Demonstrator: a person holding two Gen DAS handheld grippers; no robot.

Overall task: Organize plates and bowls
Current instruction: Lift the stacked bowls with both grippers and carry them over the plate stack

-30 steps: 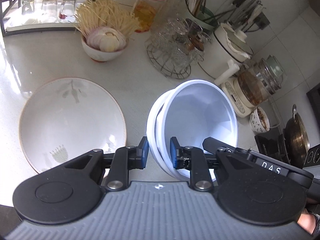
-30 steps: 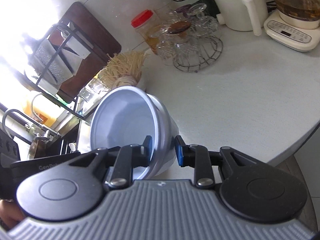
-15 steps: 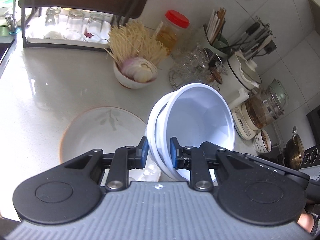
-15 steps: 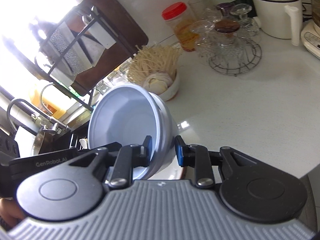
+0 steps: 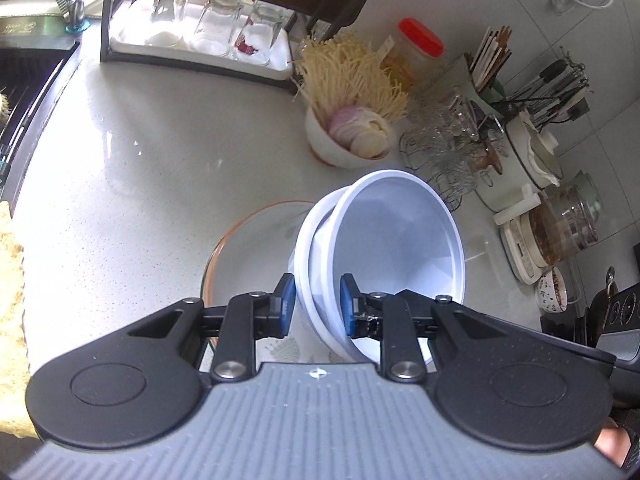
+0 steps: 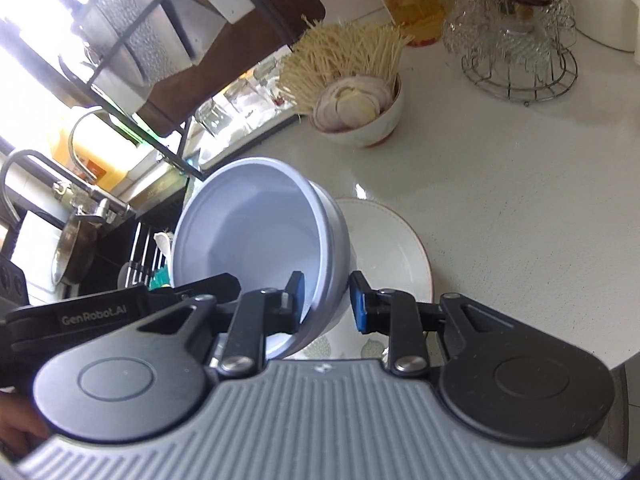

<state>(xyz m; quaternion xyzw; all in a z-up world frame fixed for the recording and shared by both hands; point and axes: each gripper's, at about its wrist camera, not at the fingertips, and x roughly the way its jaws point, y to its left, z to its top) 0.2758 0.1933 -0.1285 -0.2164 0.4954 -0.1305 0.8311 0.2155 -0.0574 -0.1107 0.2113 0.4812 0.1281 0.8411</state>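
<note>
Two grippers share the load: left gripper point(image 5: 317, 307) and right gripper point(image 6: 327, 303) each pinch opposite rim sections of the nested white plastic bowls point(image 5: 384, 256), narrow grip, stack tilted and off the counter. Versus a second ago the bowls now overlap the wide white plate with orange rim point(image 5: 256, 240), which then lay clear to the side; grip unchanged. Left view alone shows the kettle point(image 5: 560, 224) and chopstick holder point(image 5: 488, 68). Right view alone shows the sink faucet point(image 6: 60, 184) and a "GenRobot.AI" label on the other gripper.
</note>
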